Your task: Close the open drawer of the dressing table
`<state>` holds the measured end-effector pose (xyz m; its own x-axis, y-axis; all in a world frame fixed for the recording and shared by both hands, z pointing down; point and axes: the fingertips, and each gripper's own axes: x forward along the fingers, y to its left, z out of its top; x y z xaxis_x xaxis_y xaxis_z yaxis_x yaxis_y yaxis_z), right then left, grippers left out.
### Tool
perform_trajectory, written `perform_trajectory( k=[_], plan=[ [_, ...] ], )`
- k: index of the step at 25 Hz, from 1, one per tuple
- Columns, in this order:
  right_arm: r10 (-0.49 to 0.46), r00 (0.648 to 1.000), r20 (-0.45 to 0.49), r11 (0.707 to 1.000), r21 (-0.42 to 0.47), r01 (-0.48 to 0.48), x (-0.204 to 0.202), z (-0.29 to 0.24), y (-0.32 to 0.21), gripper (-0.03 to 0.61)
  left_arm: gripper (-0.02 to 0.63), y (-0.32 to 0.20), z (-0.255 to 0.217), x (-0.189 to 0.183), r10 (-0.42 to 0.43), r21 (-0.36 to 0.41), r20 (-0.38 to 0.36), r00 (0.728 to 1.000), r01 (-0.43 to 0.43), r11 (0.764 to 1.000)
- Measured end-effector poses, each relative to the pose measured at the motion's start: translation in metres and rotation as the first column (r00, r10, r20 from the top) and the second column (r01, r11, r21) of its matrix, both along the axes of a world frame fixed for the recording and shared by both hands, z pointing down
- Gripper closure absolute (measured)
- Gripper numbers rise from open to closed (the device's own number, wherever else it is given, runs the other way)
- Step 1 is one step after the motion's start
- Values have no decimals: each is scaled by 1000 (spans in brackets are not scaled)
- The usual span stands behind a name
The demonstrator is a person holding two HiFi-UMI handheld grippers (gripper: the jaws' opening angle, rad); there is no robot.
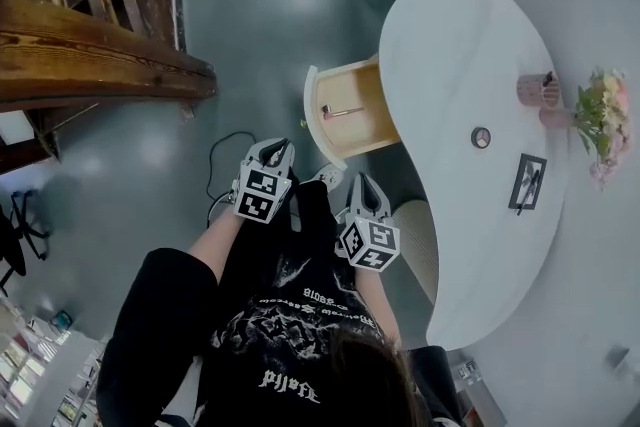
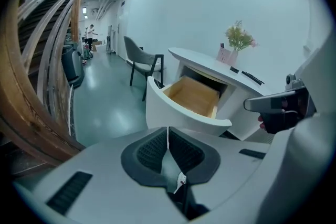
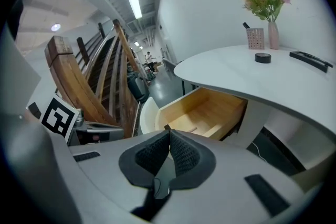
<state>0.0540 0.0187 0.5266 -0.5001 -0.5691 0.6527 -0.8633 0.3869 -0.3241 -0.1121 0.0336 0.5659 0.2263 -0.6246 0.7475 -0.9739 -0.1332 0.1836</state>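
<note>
Head view: looks down on a white counter shaped like a bean, with its wooden drawer pulled out at the left side, open, with just one small thin thing lying inside. Finds the left tongs and the right tongs side by side just below the drawer – near it, not touching, both pointing at it. Shows both clenched tight in the left gripper view and the right gripper view, pads together, nothing between them. Spots pink flowers, a pink cup, a small round thing and a dark flat thing on the counter top – all well apart from the drawer. Catches brown wooden stairs at the far left, across the grey floor.
</note>
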Motion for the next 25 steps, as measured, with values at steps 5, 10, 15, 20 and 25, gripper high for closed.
perform_trajectory(
  k=[5, 10, 15, 20, 25],
  plan=[
    [44, 999, -22, 997, -62, -45, 0, 23, 14, 552, 588, 0, 25, 2, 68, -34, 1, 998, -68, 997],
    [86, 996, -23, 992, -94, -88, -2, 36, 23, 552, 588, 0, 47, 4, 142, -75, -4, 990, -141, 987],
    [118, 993, -26, 986, -116, -120, -5, 45, 31, 552, 586, -12, 68, 1, 191, -85, 23, 981, -188, 978],
    [102, 995, -18, 983, -151, -103, -13, 55, 46, 552, 576, -26, 85, 1, 262, -103, 43, 964, -257, 961],
    [140, 990, -20, 976, -163, -142, -12, 56, 57, 552, 481, -31, 101, 6, 350, -130, 50, 935, -342, 931]
  ],
)
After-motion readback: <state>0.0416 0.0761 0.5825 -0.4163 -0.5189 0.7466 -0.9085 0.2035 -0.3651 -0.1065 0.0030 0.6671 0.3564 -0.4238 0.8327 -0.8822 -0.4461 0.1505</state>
